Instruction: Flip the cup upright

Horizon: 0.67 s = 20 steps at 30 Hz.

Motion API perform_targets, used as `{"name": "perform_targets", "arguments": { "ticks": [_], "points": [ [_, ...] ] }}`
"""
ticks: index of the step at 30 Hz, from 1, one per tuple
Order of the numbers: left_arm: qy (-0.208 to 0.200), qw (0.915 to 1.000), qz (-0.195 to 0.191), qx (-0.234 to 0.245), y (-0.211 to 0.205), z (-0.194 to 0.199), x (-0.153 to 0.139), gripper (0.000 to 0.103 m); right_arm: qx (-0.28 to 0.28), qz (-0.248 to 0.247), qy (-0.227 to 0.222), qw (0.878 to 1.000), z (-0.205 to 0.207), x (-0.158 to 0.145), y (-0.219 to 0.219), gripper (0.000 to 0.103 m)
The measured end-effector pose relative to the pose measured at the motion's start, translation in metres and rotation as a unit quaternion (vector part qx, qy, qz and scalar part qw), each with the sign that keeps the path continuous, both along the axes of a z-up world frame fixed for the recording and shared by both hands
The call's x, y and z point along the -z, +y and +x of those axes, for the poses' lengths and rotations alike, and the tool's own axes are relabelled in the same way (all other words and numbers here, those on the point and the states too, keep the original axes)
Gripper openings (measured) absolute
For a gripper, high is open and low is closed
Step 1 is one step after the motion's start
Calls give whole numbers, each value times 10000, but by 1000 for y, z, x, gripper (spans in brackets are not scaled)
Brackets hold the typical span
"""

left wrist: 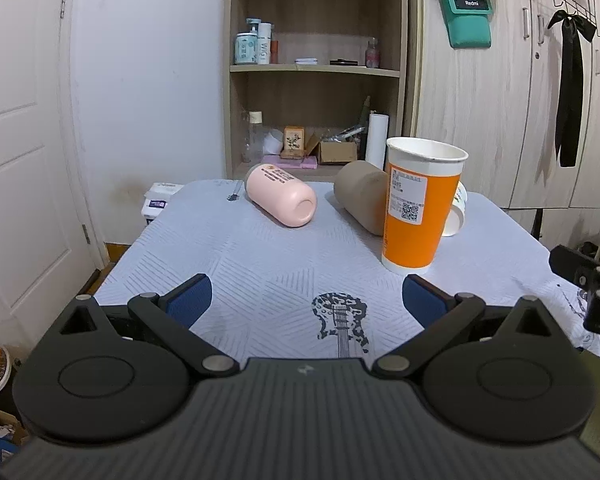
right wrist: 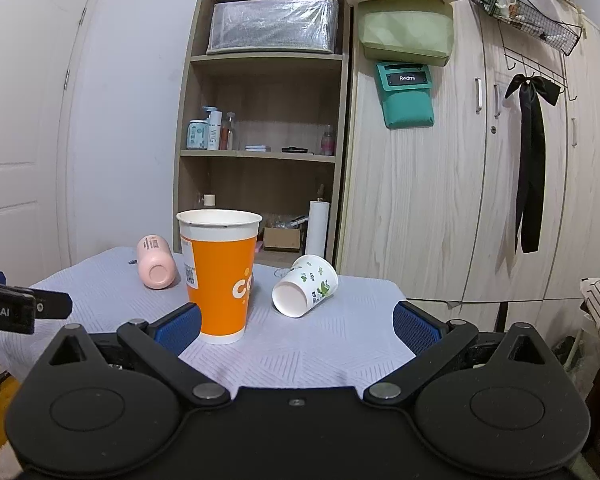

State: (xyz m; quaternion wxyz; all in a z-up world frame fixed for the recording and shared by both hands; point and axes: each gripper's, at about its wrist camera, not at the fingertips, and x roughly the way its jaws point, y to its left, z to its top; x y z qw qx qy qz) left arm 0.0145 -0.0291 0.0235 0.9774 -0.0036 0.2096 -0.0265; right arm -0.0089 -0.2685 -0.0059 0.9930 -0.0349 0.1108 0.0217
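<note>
A tall orange and white paper cup (left wrist: 418, 208) stands upright on the table; it also shows in the right wrist view (right wrist: 220, 276). A small white paper cup with green prints (right wrist: 304, 286) lies on its side, mouth toward me; in the left wrist view only its edge (left wrist: 456, 210) shows behind the orange cup. A pink cup (left wrist: 282, 194) (right wrist: 156, 262) and a brown cup (left wrist: 362, 196) lie on their sides. My left gripper (left wrist: 306, 300) is open and empty, short of the cups. My right gripper (right wrist: 296, 326) is open and empty, its left pad close beside the orange cup.
The table (left wrist: 260, 256) has a pale cloth with a guitar print (left wrist: 340, 320). A wooden shelf unit (right wrist: 260, 152) and wardrobe (right wrist: 460, 200) stand behind it. A white door (left wrist: 20, 160) is at the left. The right gripper's side (left wrist: 588, 280) shows at the table's right edge.
</note>
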Motion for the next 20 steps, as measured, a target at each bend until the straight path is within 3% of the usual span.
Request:
{"name": "perform_targets", "arguments": {
  "ticks": [20],
  "points": [
    [-214,9996,103,-128,1,-3,-1,103,35,-85,30,10000,-1,1,2,103]
  ]
}}
